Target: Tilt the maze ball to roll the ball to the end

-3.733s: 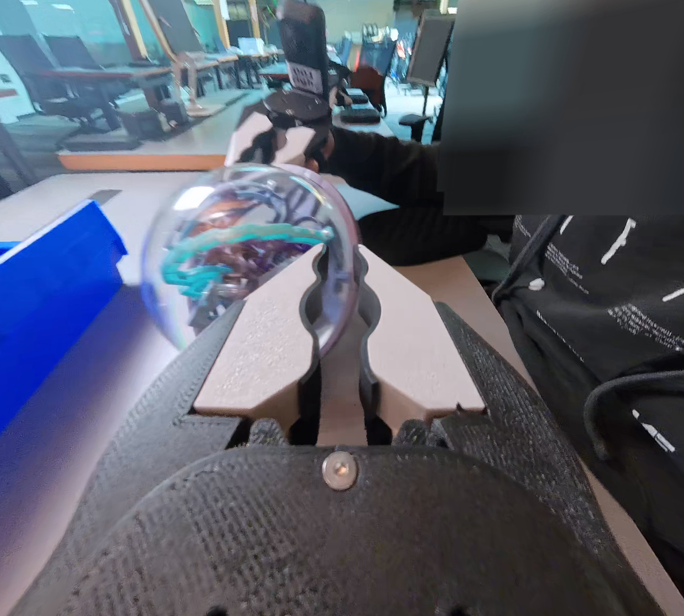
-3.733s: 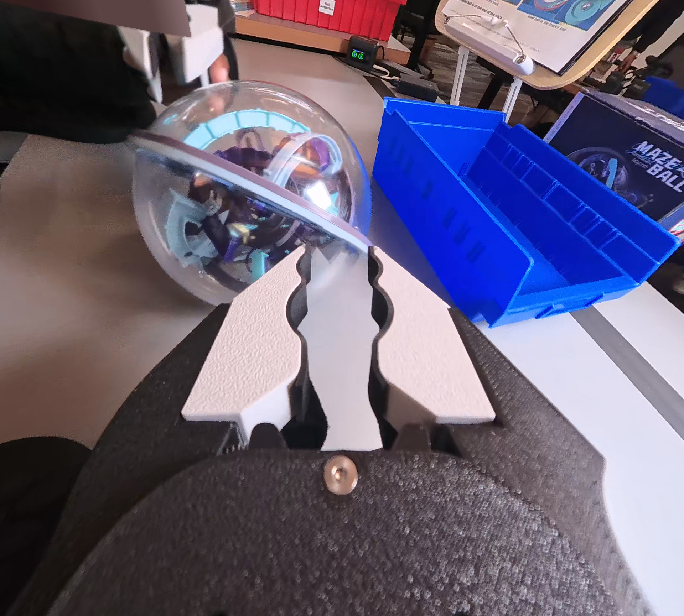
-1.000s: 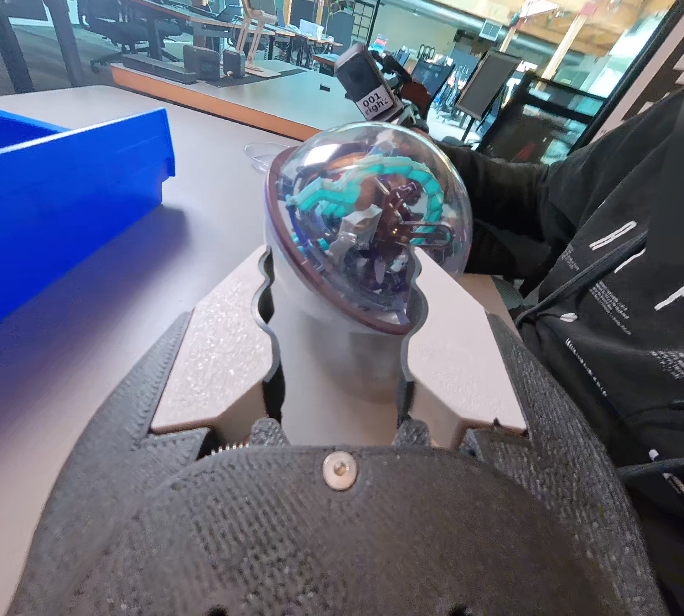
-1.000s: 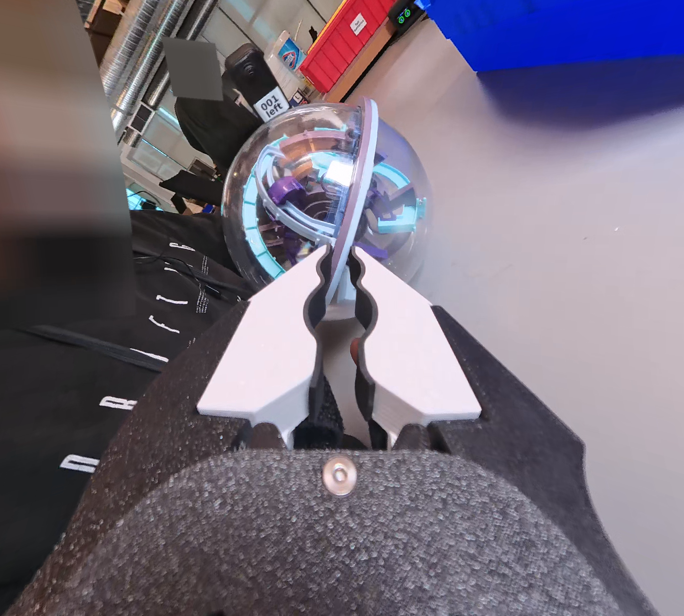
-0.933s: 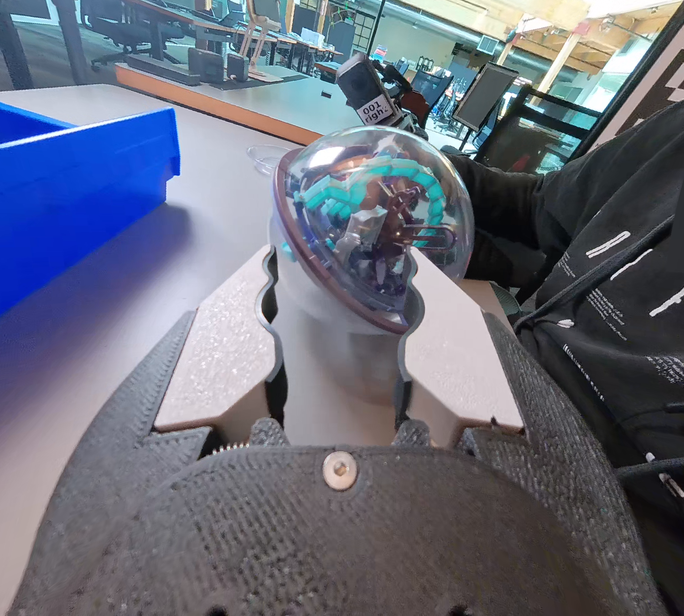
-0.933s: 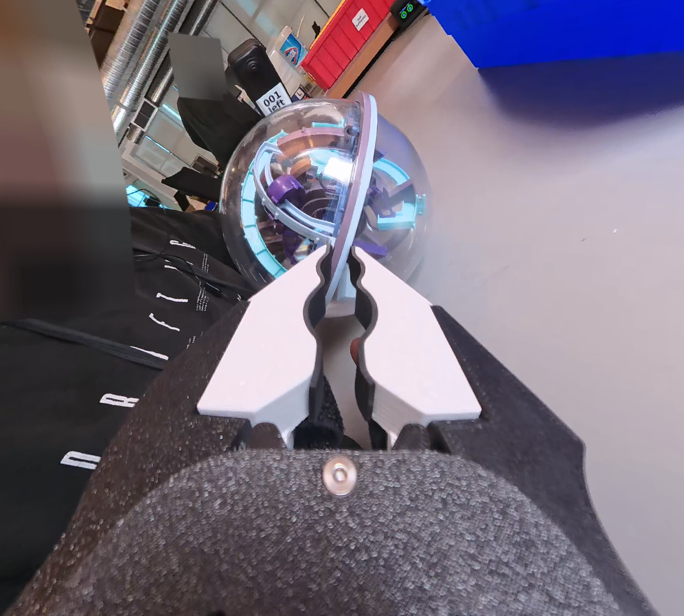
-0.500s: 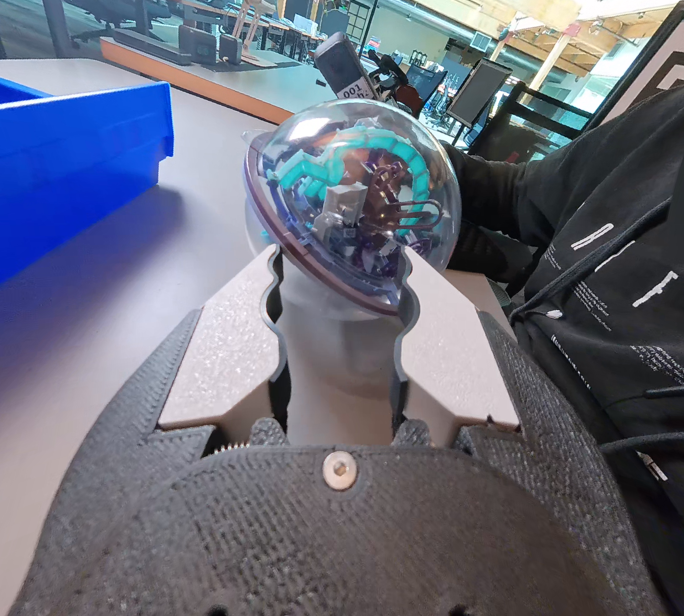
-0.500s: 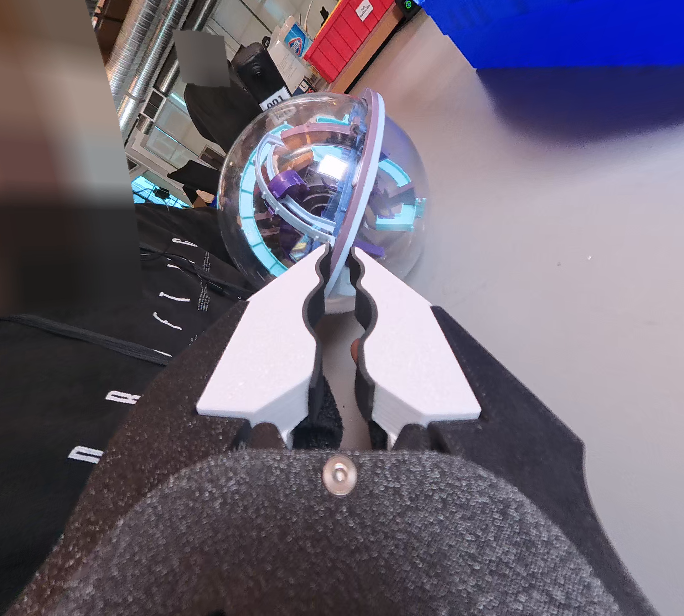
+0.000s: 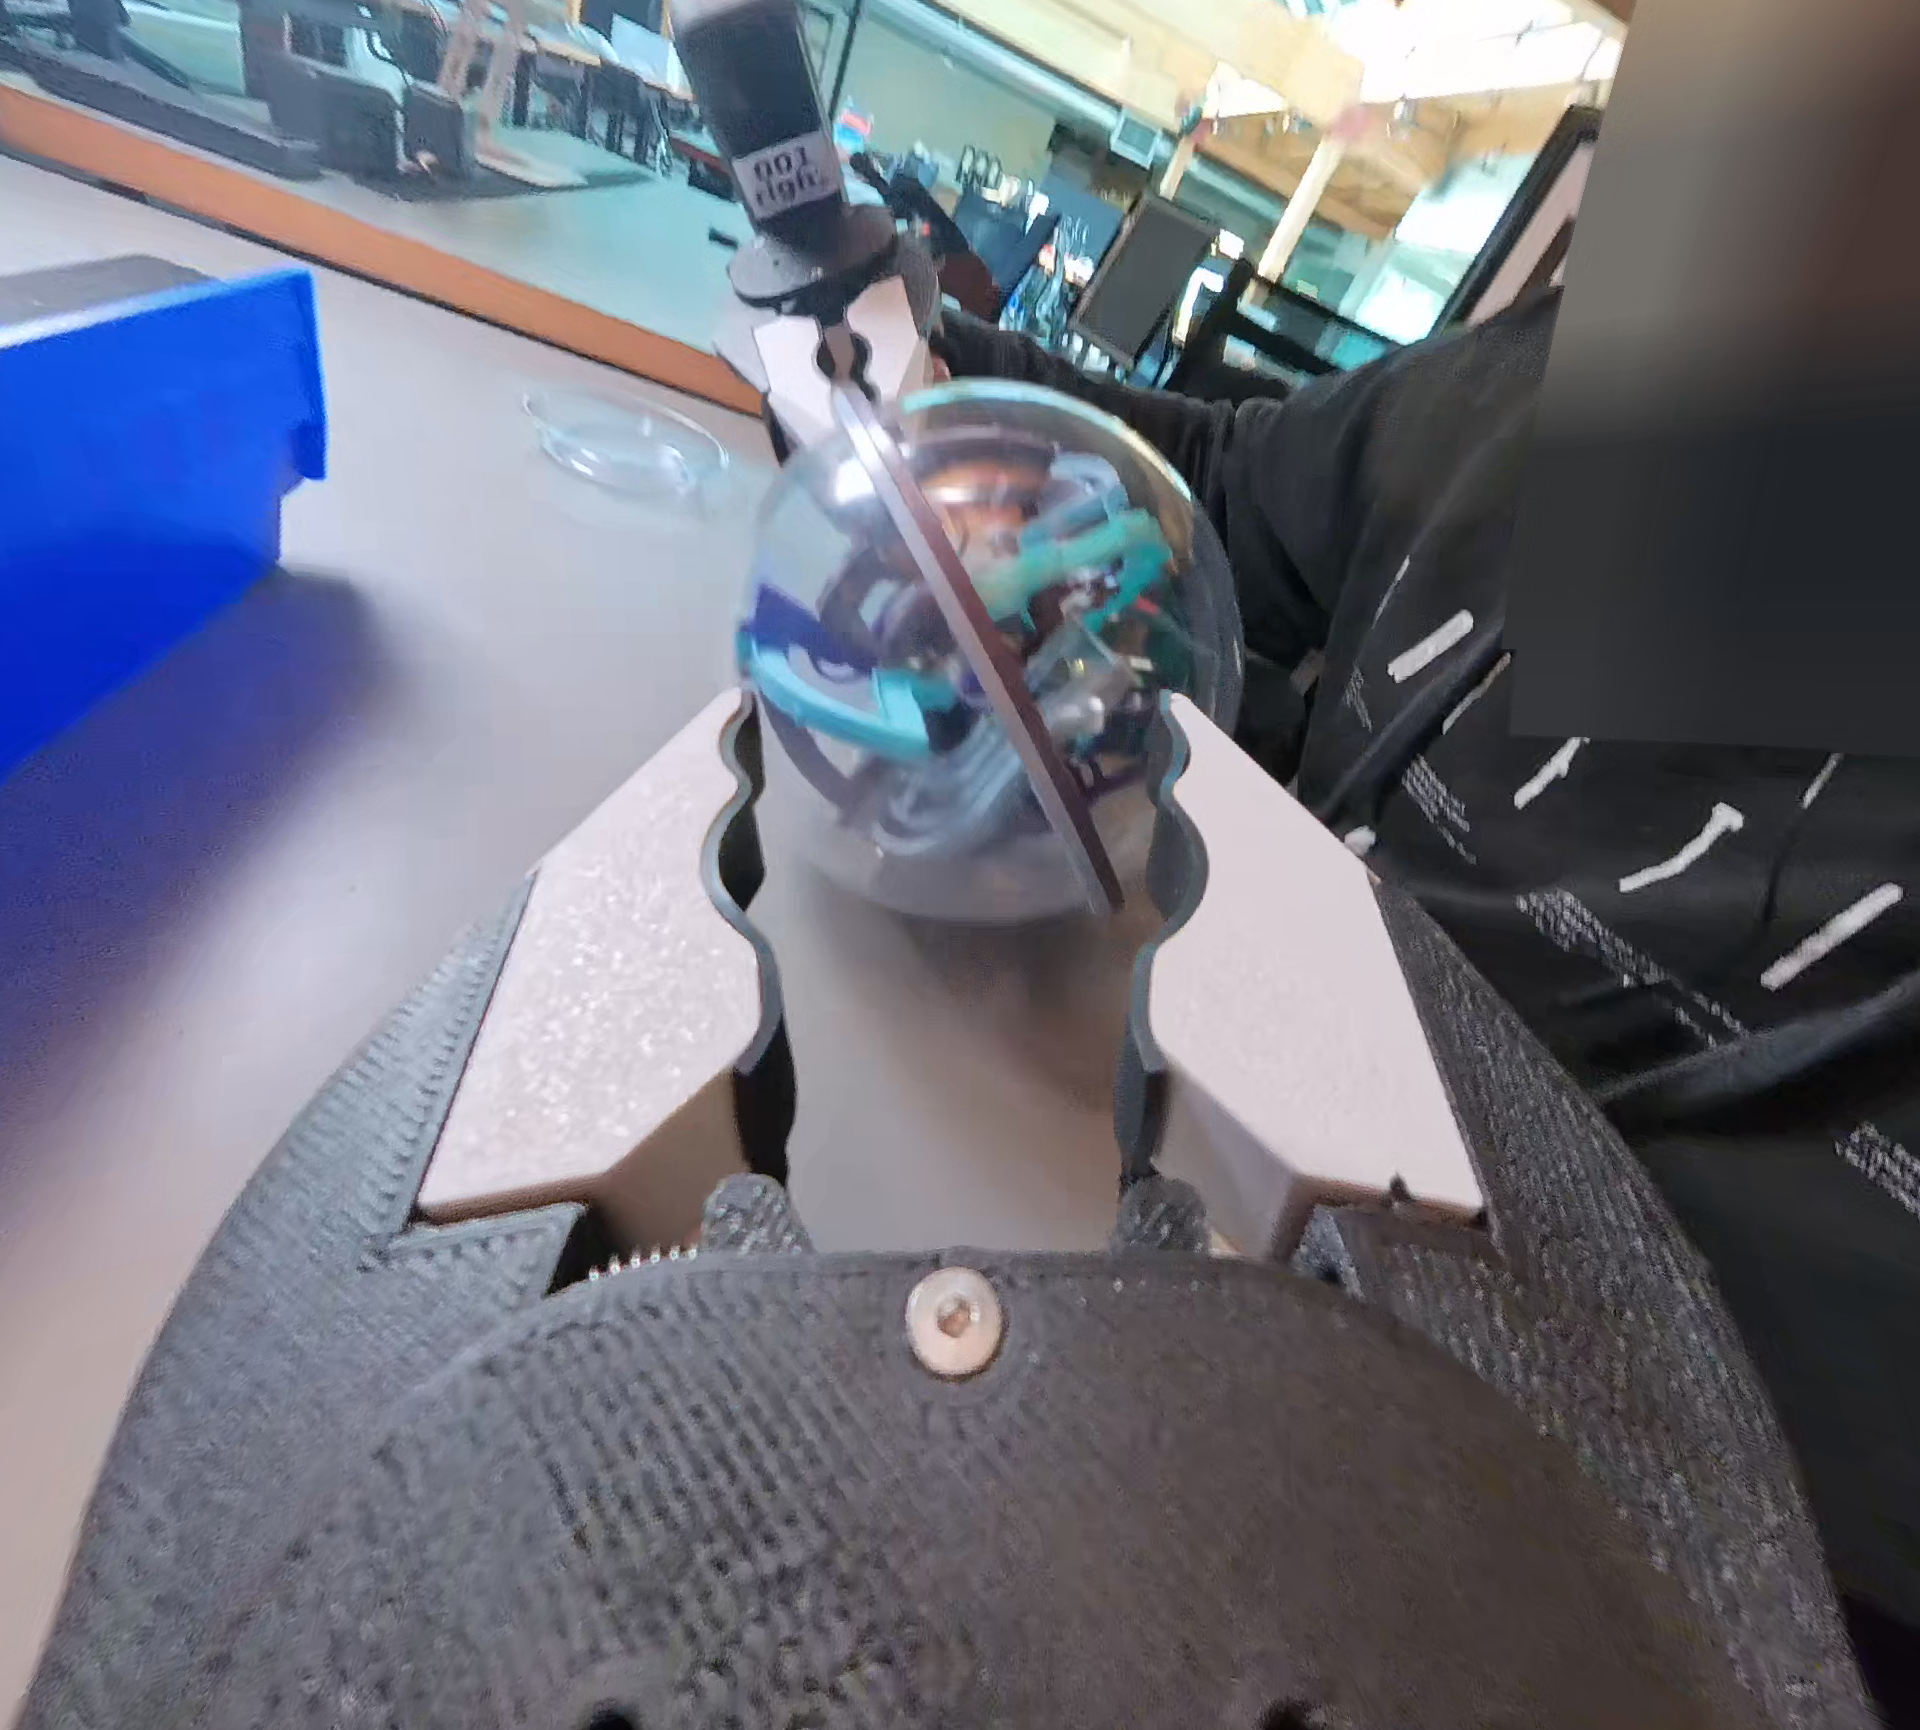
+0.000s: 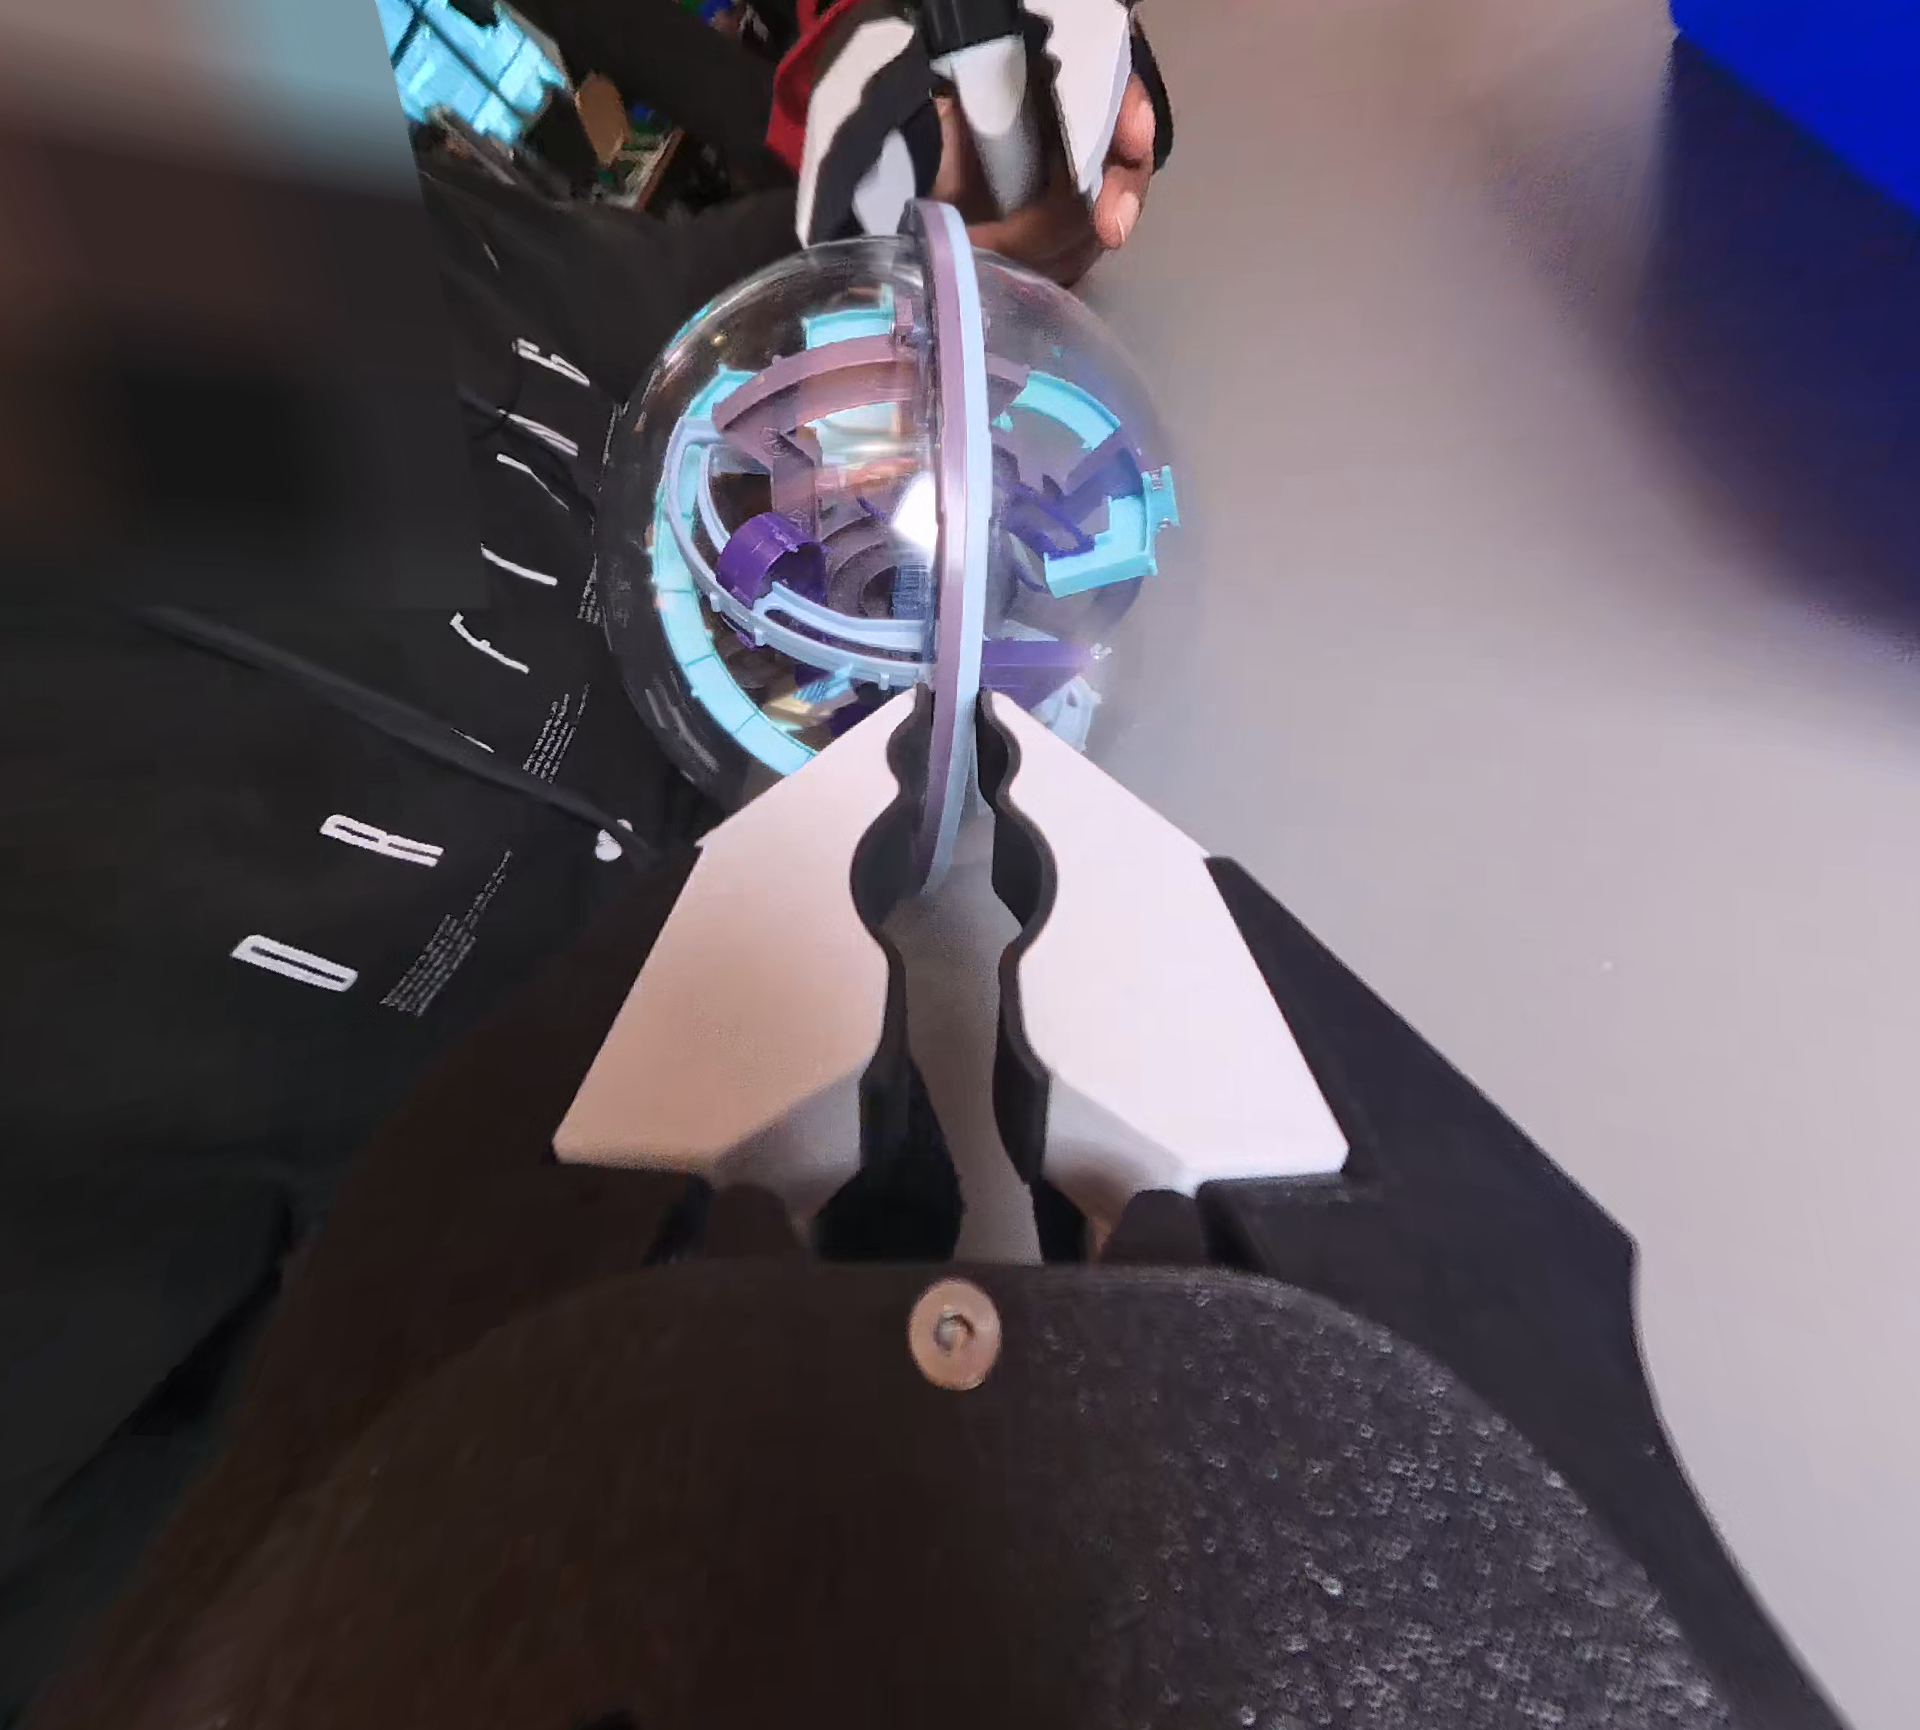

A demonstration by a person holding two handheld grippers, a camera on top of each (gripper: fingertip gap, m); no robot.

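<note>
Maze ball [image 9: 987, 641]: clear smooth plastic sphere with a flat purple equator rim, teal and purple curved tracks inside; rested on the grey matte tabletop [image 9: 436, 745], rim steeply tilted.
Right gripper [image 10: 943, 724]: white wavy-edged fingers clamped on the rim's near edge.
Left gripper [image 9: 956, 766]: jaws spread, flanking the sphere's opposite side.
Bin [image 9: 145, 433]: blue plastic, far left.

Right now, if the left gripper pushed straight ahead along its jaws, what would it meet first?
The maze ball. The left gripper is open, with the sphere's near side sitting at the mouth of its jaws, so contact would come almost at once. Whether a jaw already touches is unclear.
</note>
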